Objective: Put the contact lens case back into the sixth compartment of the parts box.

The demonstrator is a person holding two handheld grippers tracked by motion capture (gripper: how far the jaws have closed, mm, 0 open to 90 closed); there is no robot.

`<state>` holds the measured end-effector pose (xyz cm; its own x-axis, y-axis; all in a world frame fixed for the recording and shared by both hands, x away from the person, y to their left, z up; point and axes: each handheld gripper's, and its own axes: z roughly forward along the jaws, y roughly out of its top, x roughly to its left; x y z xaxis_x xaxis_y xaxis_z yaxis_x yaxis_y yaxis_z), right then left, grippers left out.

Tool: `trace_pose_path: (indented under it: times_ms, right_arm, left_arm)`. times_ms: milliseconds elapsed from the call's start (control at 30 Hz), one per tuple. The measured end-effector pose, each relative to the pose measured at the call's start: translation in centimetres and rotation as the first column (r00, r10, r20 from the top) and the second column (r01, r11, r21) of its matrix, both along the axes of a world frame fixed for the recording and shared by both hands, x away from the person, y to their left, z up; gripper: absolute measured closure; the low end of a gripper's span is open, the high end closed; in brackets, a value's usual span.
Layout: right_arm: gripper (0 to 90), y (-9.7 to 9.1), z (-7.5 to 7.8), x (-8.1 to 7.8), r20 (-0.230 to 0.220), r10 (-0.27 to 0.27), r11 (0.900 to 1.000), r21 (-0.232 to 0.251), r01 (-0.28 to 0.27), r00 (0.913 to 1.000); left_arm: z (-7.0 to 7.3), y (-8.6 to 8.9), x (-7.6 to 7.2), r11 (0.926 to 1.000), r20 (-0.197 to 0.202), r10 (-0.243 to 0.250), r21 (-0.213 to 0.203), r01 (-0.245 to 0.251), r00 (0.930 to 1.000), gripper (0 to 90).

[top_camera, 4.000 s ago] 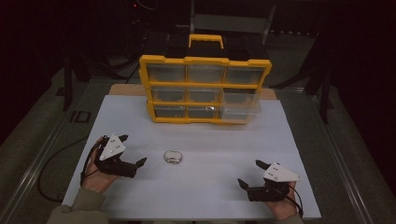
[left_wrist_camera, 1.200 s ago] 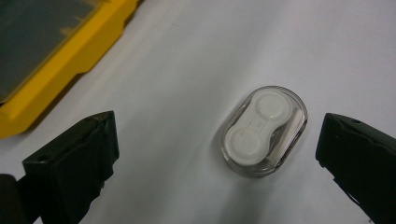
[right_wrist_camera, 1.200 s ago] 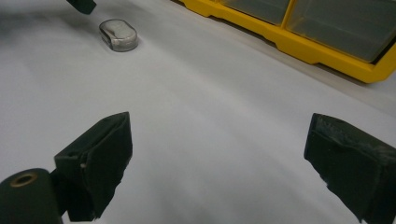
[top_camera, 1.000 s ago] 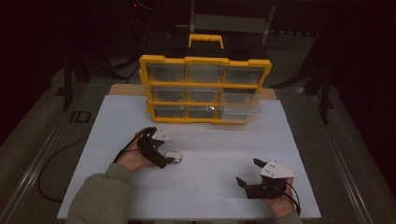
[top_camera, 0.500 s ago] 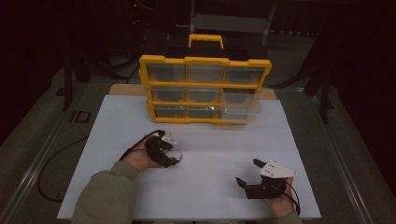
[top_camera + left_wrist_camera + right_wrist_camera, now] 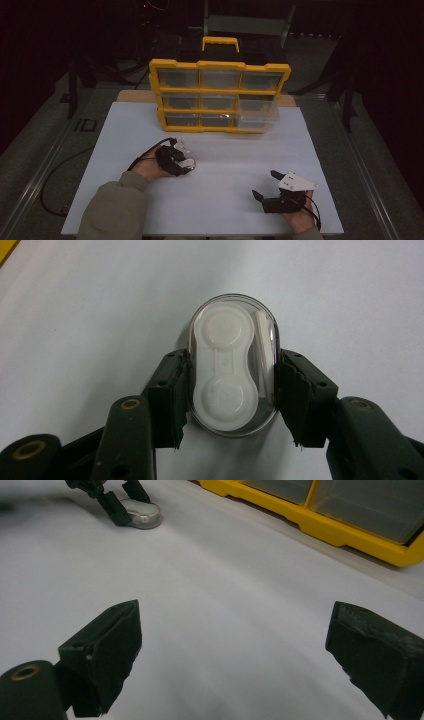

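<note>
High view: vs. 4 s back, the left gripper (image 6: pixel 184 162) has come in from lower left to frame centre-left, where the case (image 6: pixel 188 163) lies; the case hasn't shifted on the sheet (image 6: pixel 225 150), and the right gripper (image 6: pixel 265 186) sits at the same spot, lower right. Left jaws have just been closing, w/ the case between them; in the left gripper view the pads (image 6: pixel 176 390) now press both long sides of the case (image 6: pixel 233 369), so it's clamped, still flat on the sheet. Right gripper view: its jaws stand wide apart, nothing between, over bare sheet (image 6: pixel 225 610); left gripper and case (image 6: pixel 142 513) show at upper left of that frame. Case: clear oval plastic shell, smooth, domed; inside, a white two-cup piece w/ round lids joined by a bridge, plus a slim white stick along one side. Organizer (image 6: pixel 220 95) at top centre: yellow plastic frame, handle on top, clear drawers in 3 rows; lower-right drawer (image 6: pixel 257 116) pulled out toward the sheet. Drawer contents too dim to tell. Sheet: matte white, rectangular.
</note>
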<state>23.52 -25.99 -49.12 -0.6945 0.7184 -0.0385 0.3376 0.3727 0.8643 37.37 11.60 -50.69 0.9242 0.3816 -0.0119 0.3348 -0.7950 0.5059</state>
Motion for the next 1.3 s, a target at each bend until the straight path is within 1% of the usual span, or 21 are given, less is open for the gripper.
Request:
trace_pose_path:
  times_ms: [33, 100, 200, 267, 300, 500, 700, 800, 1000, 1167, 1300]
  right_arm:
    - [7.8, 0.0, 0.0, 0.0, 0.002, 0.001, 1.0, 0.002, -0.001, 1.0]
    - [7.8, 0.0, 0.0, 0.0, 0.006, 0.004, 1.0, 0.005, -0.004, 1.0]
    - [7.8, 0.0, -0.1, 0.0, 0.01, 0.003, 1.0, 0.01, -0.003, 0.9999]
    - [7.8, -0.1, -0.1, 0.0, 0.013, -0.001, 0.9999, 0.016, 0.001, 0.9999]
    - [7.8, -0.1, -0.1, -0.1, 0.015, -0.002, 0.9998, 0.02, 0.002, 0.9999]
    - [7.8, -0.3, -0.1, 0.0, 0.033, -0.015, 0.9991, 0.041, 0.014, 0.9994]
    - [7.8, -0.4, -0.1, -0.1, 0.042, -0.026, 0.9985, 0.049, 0.024, 0.9988]
    - [7.8, -0.5, -0.1, -0.1, 0.045, -0.03, 0.9982, 0.053, 0.027, 0.9985]
    - [7.8, -0.5, 0.0, -0.1, 0.05, -0.03, 0.9981, 0.055, 0.027, 0.9983]
    - [7.8, -0.5, 0.0, -0.1, 0.051, -0.03, 0.9981, 0.055, 0.027, 0.9982]
    - [7.8, -0.6, 0.0, -0.2, 0.053, -0.03, 0.998, 0.057, 0.027, 0.9981]
  left_arm:
    - [0.1, 0.1, 0.0, 1.0, -0.002, 0.006, -0.005, -0.006, 1.0, 49.4]
    - [0.3, 0.2, 0.0, 0.9998, 0.004, 0.018, -0.01, -0.018, 0.9998, 49.4]
    - [0.8, 0.5, 0.0, 0.9997, 0.015, 0.021, -0.014, -0.021, 0.9997, 49.4]
    - [1.0, 0.7, -0.1, 0.9992, 0.022, 0.034, -0.023, -0.033, 0.9992, 49.4]
    - [1.2, 0.8, 0.0, 0.9993, 0.027, 0.034, -0.019, -0.033, 0.9991, 49.4]
    - [2.2, 1.6, 0.0, 0.997, 0.041, 0.061, -0.05, -0.059, 0.9973, 49.4]
    - [3.3, 2.2, 0.0, 0.9943, 0.063, 0.084, -0.071, -0.08, 0.9944, 49.4]
    - [3.9, 2.4, -0.1, 0.9932, 0.074, 0.088, -0.083, -0.082, 0.9934, 49.4]
    - [5.1, 2.5, -0.1, 0.9931, 0.093, 0.088, -0.086, -0.08, 0.9918, 49.4]
    - [5.7, 2.5, -0.1, 0.9926, 0.102, 0.088, -0.092, -0.079, 0.9909, 49.4]
    - [6.5, 2.5, -0.1, 0.9923, 0.115, 0.089, -0.097, -0.078, 0.9894, 49.4]
